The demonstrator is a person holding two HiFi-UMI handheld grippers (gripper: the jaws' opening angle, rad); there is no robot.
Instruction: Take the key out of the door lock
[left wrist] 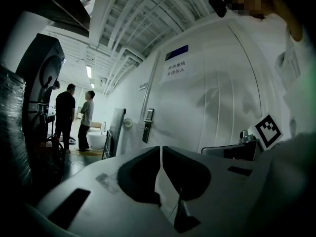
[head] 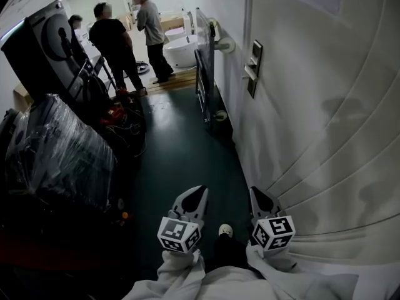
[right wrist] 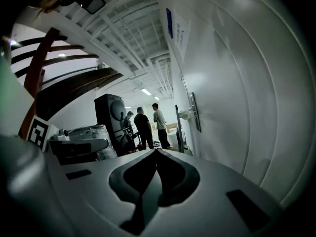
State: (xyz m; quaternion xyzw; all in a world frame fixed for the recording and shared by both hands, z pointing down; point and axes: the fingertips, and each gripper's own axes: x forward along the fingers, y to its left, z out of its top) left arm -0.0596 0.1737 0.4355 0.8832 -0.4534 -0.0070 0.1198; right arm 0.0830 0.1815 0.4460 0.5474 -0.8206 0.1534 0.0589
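Key too small to make out; door lock point(head: 252, 68), a dark upright plate with a silver lever, sits on the white door point(head: 325, 117), well ahead of the 2 grippers. Notice point(left wrist: 176, 69) on the door has unreadable print. Left gripper point(head: 200, 190) and right gripper point(head: 254, 192) have jaws pressed together, empty.

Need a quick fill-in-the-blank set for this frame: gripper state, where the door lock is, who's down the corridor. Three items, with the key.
1. The left gripper and the right gripper both have their jaws ____, with nothing between them.
2. The door lock sits on the white door, on the person's ____ side.
3. At the far end of the corridor stand ____ people.
Missing words: shut; right; three.
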